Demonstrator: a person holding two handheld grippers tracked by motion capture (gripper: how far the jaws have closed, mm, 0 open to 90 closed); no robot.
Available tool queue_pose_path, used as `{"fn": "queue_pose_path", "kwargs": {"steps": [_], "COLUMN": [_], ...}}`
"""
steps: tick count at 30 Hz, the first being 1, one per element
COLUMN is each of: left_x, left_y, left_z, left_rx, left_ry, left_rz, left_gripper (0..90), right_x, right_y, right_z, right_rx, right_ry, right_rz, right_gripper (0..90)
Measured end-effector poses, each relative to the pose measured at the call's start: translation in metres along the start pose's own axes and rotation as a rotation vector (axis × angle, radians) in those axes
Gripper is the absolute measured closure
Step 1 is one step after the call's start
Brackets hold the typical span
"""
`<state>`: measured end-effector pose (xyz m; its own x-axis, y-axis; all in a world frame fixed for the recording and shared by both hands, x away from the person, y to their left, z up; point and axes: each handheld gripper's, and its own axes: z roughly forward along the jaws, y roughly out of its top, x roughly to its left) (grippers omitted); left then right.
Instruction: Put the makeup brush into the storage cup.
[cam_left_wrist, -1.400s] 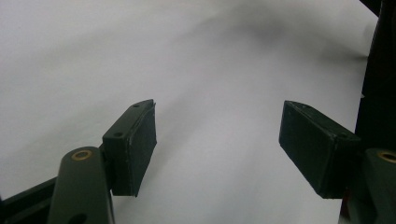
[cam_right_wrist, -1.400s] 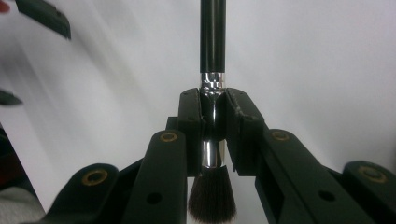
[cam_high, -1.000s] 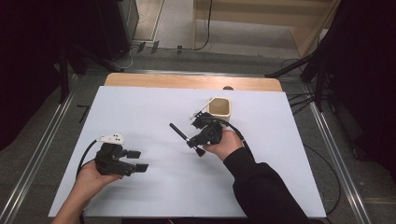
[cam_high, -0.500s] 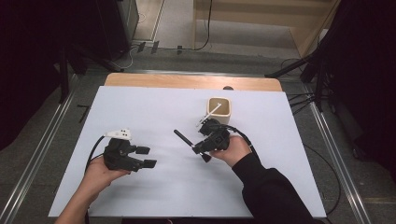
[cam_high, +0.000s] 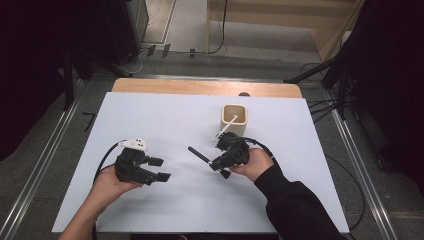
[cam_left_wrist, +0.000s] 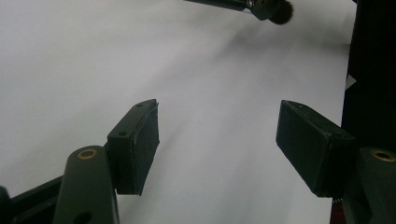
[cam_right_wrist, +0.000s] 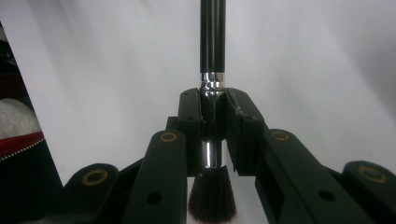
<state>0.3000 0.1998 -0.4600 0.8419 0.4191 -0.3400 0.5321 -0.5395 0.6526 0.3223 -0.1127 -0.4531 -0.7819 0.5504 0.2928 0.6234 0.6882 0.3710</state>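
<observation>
A make-up brush (cam_high: 199, 155) with a black handle, a silver ferrule and dark bristles is held level above the white table. My right gripper (cam_high: 216, 163) is shut on its ferrule, the handle pointing left. In the right gripper view both pads (cam_right_wrist: 191, 122) press the ferrule of the brush (cam_right_wrist: 213, 37), bristles toward the camera. My left gripper (cam_high: 161, 169) is at the left, open and holding nothing. In the left gripper view its jaws (cam_left_wrist: 217, 140) stand wide apart over bare table, with the brush end (cam_left_wrist: 268, 7) at the top.
A cream square cup (cam_high: 234, 120) stands just beyond the right hand with a white stick (cam_high: 225, 128) leaning out of it. The white table top (cam_high: 165, 120) ends in a wooden strip (cam_high: 205, 87) at the far side. Cables trail from both grippers.
The right hand has drifted right and nearer with the brush, uncovering the cup. The left hand has moved a little to the right. Both grips are unchanged.
</observation>
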Motion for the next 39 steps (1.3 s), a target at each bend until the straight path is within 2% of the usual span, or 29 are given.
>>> {"fn": "queue_pose_path", "kwargs": {"steps": [3,5,7,12,15,16,17,19,21,26,29,30,35,38,39], "left_x": [-0.002,-0.003,-0.004,-0.005,-0.005,-0.005,-0.006,-0.008,-0.010,-0.012,-0.013,-0.013,-0.015,-0.016,-0.016], "left_y": [0.003,0.006,0.008,0.014,0.016,0.016,0.017,0.018,0.020,0.024,0.026,0.027,0.033,0.035,0.036], "left_z": [0.001,0.004,0.005,0.009,0.011,0.012,0.012,0.012,0.013,0.015,0.019,0.020,0.027,0.030,0.031], "left_rx": [0.015,0.028,0.033,0.055,0.068,0.080,0.089,0.094,0.098,0.122,0.131,0.137,0.177,0.194,0.198], "left_ry": [0.005,0.005,0.003,-0.006,-0.011,-0.007,-0.006,-0.012,-0.020,-0.018,-0.029,-0.036,-0.052,-0.060,-0.060], "left_rz": [0.012,0.024,0.030,0.049,0.055,0.067,0.075,0.081,0.089,0.108,0.098,0.100,0.112,0.111,0.114], "left_gripper": [30.8,30.8,30.8,30.8,30.7,30.7,30.8,31.0,31.6,32.1,32.2,32.7,34.1,34.5,34.8], "right_x": [0.000,0.001,0.001,0.003,0.004,0.004,0.005,0.006,0.009,0.014,0.015,0.015,0.017,0.020,0.020], "right_y": [-0.003,-0.005,-0.005,-0.004,-0.003,-0.003,-0.002,-0.002,-0.002,-0.001,0.000,0.000,0.003,0.005,0.005], "right_z": [-0.001,0.000,0.000,0.000,-0.001,0.000,0.000,0.001,0.002,0.002,0.000,-0.001,-0.002,-0.003,-0.003], "right_rx": [0.015,0.044,0.055,0.110,0.120,0.121,0.125,0.125,0.147,0.169,0.170,0.173,0.198,0.208,0.209], "right_ry": [0.010,-0.003,-0.004,-0.017,-0.018,-0.021,-0.027,-0.025,-0.033,-0.044,-0.052,-0.061,-0.064,-0.066,-0.060], "right_rz": [-0.024,-0.050,-0.052,-0.113,-0.129,-0.142,-0.178,-0.187,-0.225,-0.257,-0.284,-0.310,-0.345,-0.349,-0.366], "right_gripper": [78.8,78.7,78.8,78.8,78.8,78.7,78.8,78.8,78.7,78.7,78.7,78.8,78.7,78.7,78.7]}}
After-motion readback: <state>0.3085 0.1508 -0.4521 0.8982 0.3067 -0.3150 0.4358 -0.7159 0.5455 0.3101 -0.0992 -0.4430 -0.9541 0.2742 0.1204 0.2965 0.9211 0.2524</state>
